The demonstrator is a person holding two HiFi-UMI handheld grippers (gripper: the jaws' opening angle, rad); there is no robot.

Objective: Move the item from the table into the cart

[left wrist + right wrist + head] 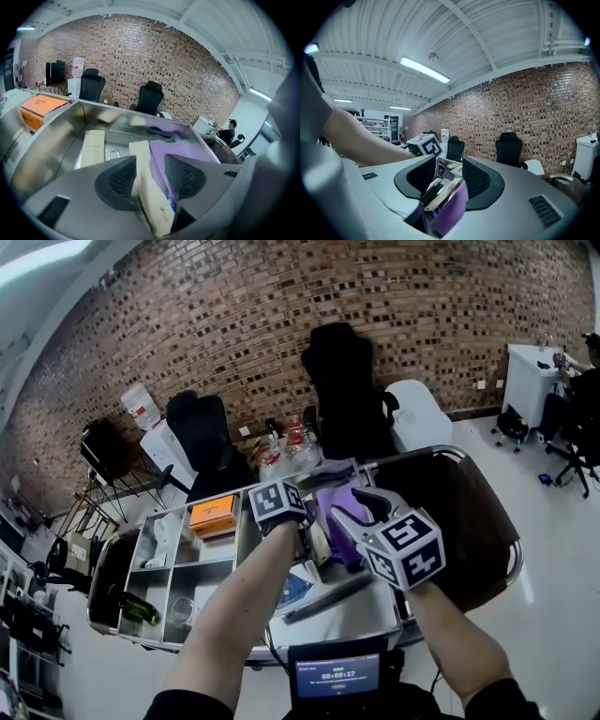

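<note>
Evidently the release was in hand: the left gripper (150, 161) stood with jaws apart around a slim cream box (146, 190) leaning inside the steel cart (56, 136), while the right gripper (449, 169) pinched a purple packet (452, 211). Next, I judged, the left should lift clear without tipping the box.

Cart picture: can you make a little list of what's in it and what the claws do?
Cart: steel, split into compartments
Orange box: in a far compartment
Green bottle: lying in a near left compartment
Left claw: open, cream box between its jaws
Right claw: shut on purple bag
</note>
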